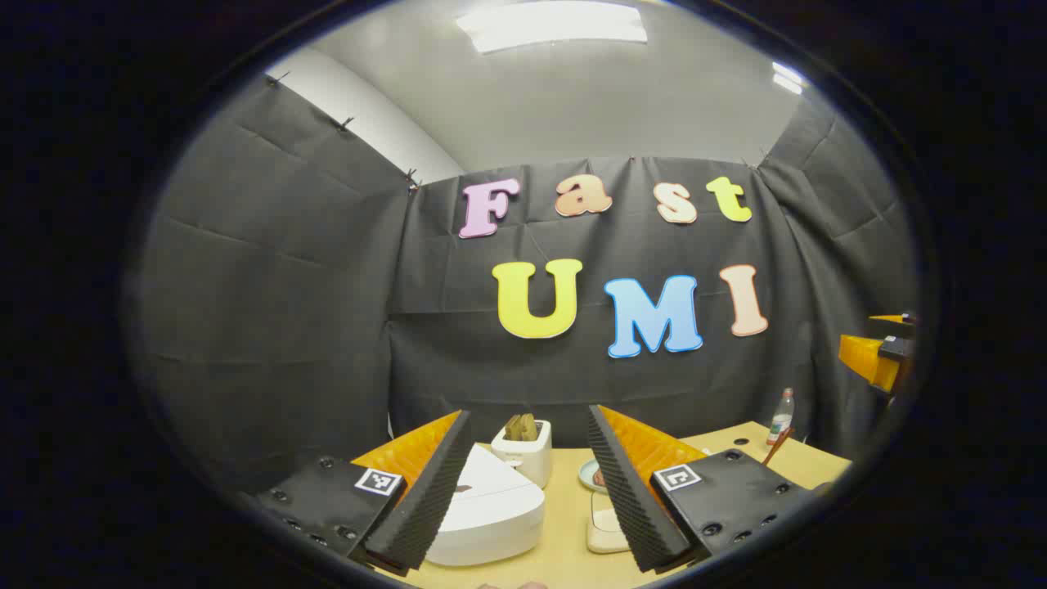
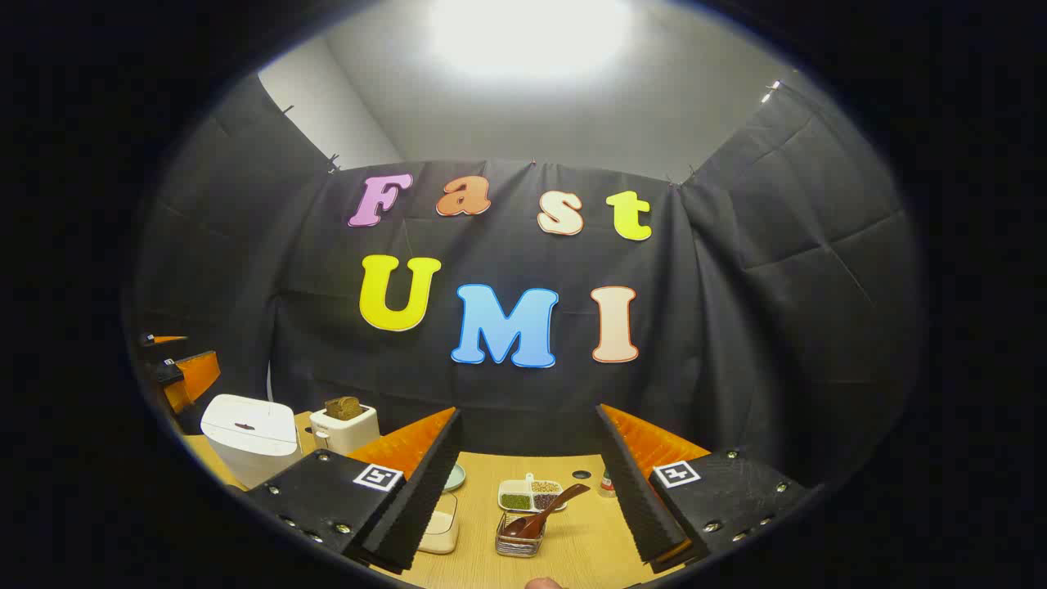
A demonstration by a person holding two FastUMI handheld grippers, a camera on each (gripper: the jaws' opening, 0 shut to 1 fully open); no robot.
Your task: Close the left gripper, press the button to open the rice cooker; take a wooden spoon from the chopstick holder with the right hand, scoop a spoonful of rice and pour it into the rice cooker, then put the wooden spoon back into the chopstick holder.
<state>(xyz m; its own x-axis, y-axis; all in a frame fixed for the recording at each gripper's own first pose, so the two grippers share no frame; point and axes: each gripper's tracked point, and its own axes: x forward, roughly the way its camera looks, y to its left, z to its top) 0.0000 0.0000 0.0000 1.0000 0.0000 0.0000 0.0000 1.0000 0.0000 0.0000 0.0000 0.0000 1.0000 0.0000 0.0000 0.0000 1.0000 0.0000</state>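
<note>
Your left gripper (image 1: 530, 491) was spread wide above the smooth white cooker (image 1: 489, 511), lid down. Your right gripper (image 2: 527, 491) was also released, grasping nothing. Between its ribbed fingers (image 2: 425, 491) the wooden spoon (image 2: 541, 514) leaned in the clear square holder (image 2: 520, 540). Behind sat a divided tray of grains (image 2: 530, 494), too small to identify.
</note>
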